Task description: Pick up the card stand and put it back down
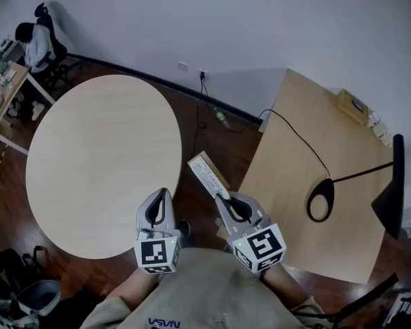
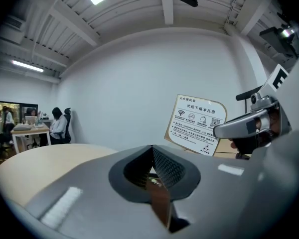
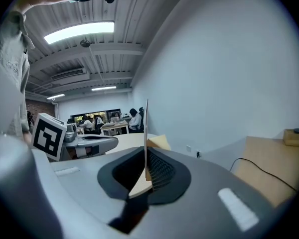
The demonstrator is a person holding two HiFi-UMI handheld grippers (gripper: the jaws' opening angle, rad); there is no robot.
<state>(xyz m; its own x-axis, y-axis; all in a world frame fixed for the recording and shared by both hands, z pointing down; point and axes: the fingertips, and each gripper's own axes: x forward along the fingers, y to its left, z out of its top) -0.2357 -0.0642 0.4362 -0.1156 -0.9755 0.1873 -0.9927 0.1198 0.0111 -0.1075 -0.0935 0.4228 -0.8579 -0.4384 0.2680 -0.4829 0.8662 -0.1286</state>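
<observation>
Card stand (image 1: 207,173)'s lower end is buried in the right claw (image 1: 224,199), and its print's too tiny to read in the head view. Right gripper view only gets it edge-on, so no face. Counter (image 1: 7,91) at the head view's upper left is cut off by the edge.

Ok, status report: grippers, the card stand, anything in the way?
Right gripper shut on card stand, stand held up in the air. Left gripper shut, empty. Stand over floor gap between round table and desk; nothing blocking.
</observation>
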